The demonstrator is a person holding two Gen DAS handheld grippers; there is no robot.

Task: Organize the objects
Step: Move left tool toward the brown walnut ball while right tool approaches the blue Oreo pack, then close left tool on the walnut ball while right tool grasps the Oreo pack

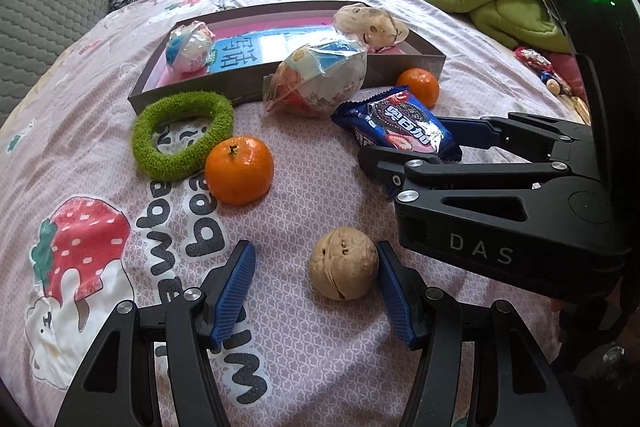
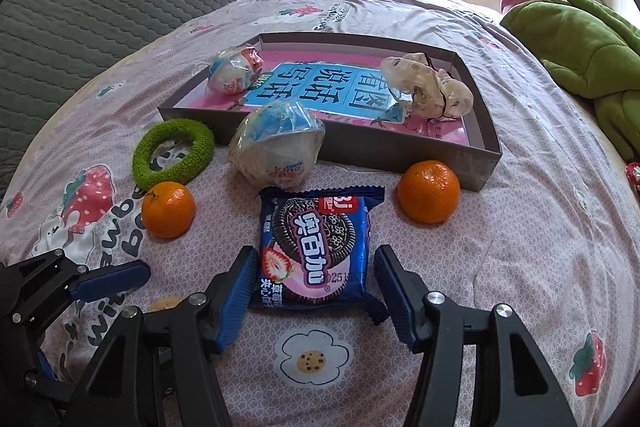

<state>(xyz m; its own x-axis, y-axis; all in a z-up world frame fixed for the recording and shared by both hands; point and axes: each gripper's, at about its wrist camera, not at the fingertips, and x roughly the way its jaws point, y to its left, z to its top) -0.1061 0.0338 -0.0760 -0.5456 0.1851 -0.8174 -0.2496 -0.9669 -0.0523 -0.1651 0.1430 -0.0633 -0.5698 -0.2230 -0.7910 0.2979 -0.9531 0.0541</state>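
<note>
Left tongs point(image 1: 316, 291) wide around walnut point(image 1: 343, 263); right tongs point(image 2: 316, 291) wide, apparently touching cookie packet point(image 2: 318, 247): either may slip on closing

Black claw point(image 1: 316, 291) arms, ribbed blue pads, silver screws

We see a box point(image 2: 400, 155) on the bed point(image 2: 500, 287), two wrapped eggs and a pouch point(image 2: 432, 87) in it. Before its wall: ring point(image 2: 172, 155) left, third egg point(image 2: 280, 151) middle, mandarin point(image 2: 428, 191) right. Nearer: another mandarin point(image 2: 168, 209) left, cookie pack point(image 2: 316, 247) centre, walnut point(image 1: 344, 263) nearest.
</note>
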